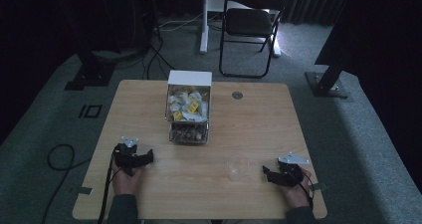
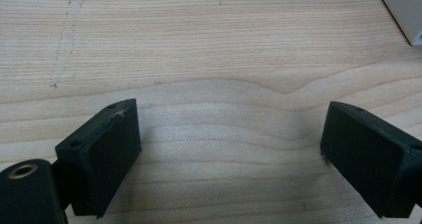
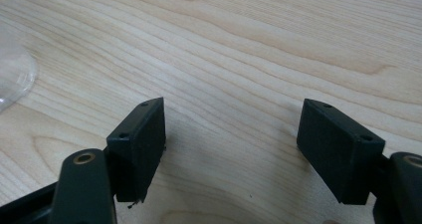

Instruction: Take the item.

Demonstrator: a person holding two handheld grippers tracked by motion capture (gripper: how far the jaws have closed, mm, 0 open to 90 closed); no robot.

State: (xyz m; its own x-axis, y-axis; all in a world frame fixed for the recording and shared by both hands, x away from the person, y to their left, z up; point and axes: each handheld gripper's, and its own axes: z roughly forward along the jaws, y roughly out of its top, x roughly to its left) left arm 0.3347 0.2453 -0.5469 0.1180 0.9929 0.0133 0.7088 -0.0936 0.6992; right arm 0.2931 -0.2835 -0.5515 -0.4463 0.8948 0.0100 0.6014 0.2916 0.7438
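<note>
Both the left gripper (image 2: 229, 149) and the right gripper (image 3: 231, 149) rest wide and empty on the surface (image 1: 259, 119). The clear cup (image 1: 237, 167) near the right one looks light; I think a careless sweep could tip it over.

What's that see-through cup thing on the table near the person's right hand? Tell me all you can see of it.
The clear cup looks like thin, colourless plastic, standing upright with its round mouth up, and seems empty. It sits on the wooden table, toward the near edge, apart from the right gripper beside it. Nothing touches it but the tabletop. Its curved edge also shows in the right gripper view.
</note>
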